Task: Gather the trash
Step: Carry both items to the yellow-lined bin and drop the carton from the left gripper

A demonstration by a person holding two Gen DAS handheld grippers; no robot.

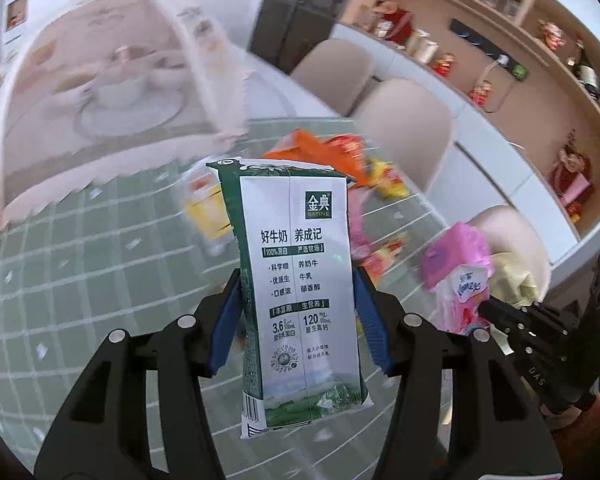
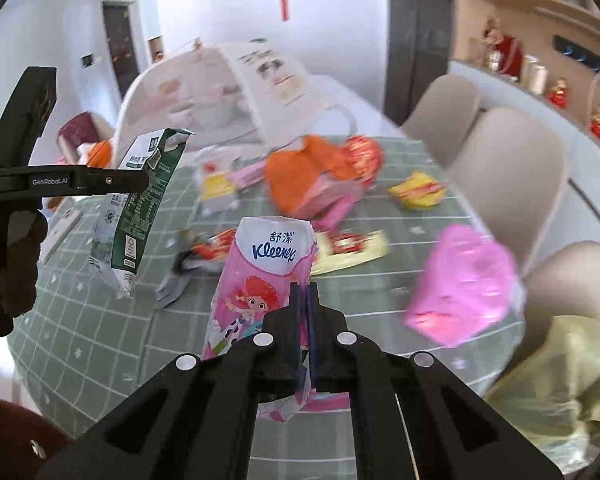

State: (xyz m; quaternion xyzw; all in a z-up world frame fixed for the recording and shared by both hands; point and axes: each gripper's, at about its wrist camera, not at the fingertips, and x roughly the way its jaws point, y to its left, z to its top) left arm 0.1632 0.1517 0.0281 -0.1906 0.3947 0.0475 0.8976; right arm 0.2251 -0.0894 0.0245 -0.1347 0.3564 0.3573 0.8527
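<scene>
left hand-held gripper (image 1: 298, 312) is clamped on the green and white cardboard milk carton (image 1: 300, 292), blue pads squeezing its narrow sides, carton upright and off the surface. right hand-held gripper (image 2: 303, 328) is pinched tight on a fold of the pink plastic kleenex tissue wrapper (image 2: 260, 280), which hangs limp from the jaws above the counter.

my take on the carry: both pieces are already lifted, so it's just about getting them to a bin without dropping anything. the wrapper is thin and slippery, so i'd keep that pinch firm and not swing it. the carton looks a bit crushed, so easy on the squeeze or it could buckle and slide. the crumpled yellowish translucent plastic bag (image 2: 556, 380) at the counter's edge might be where trash goes, can't be sure.

still on the pale green grid-patterned counter (image 2: 100, 340): a crumpled orange wrapper (image 2: 300, 180), a small yellow snack packet (image 2: 418, 190), a loose pink plastic packet (image 2: 464, 284) and more bits. farther off, beige upholstered chairs (image 2: 500, 168), a white mesh food cover (image 1: 100, 92) and wooden wall shelves with figurines (image 1: 500, 40).
</scene>
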